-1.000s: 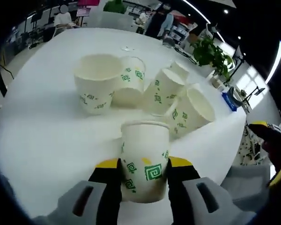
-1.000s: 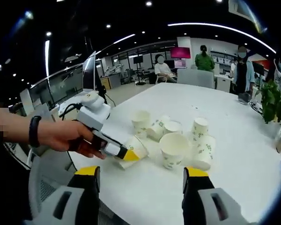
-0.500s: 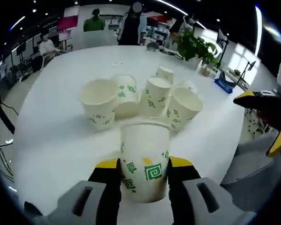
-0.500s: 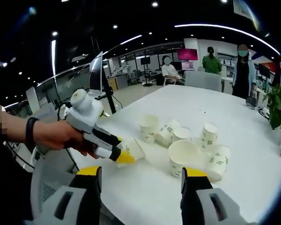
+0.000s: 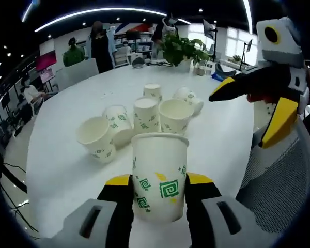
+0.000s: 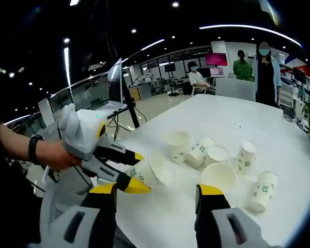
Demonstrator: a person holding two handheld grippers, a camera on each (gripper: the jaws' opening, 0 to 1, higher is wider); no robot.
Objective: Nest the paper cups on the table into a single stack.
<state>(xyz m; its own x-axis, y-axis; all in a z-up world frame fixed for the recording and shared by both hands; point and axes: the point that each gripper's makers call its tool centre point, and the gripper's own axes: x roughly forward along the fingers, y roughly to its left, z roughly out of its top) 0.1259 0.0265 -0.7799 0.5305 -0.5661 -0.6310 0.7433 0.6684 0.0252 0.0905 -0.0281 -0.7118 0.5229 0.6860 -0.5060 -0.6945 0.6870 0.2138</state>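
Note:
My left gripper (image 5: 159, 182) is shut on an upright white paper cup (image 5: 160, 173) with green square marks, held above the near edge of the white table (image 5: 57, 170). Several more cups stand or lie in a cluster behind it: one open-mouthed cup (image 5: 96, 138) at the left, one (image 5: 174, 114) in the middle, one upside down (image 5: 153, 92) further back. My right gripper (image 5: 243, 119) enters from the right, open. In the right gripper view, my right gripper (image 6: 156, 190) is open and holds nothing. The left gripper (image 6: 121, 170) holds its cup (image 6: 150, 171) tilted, just ahead.
The cluster of cups (image 6: 217, 160) sits mid-table (image 6: 232, 119). A grey mesh chair (image 5: 279, 181) stands by the table's edge. A potted plant (image 5: 183, 49) is at the far side. People stand and sit in the office beyond. A monitor (image 6: 115, 82) stands behind the left hand.
Both views have swung round the table. The two grippers have drawn closer: the right one now looms large in the left gripper view, and the held cup sits nearer the right gripper's jaws.

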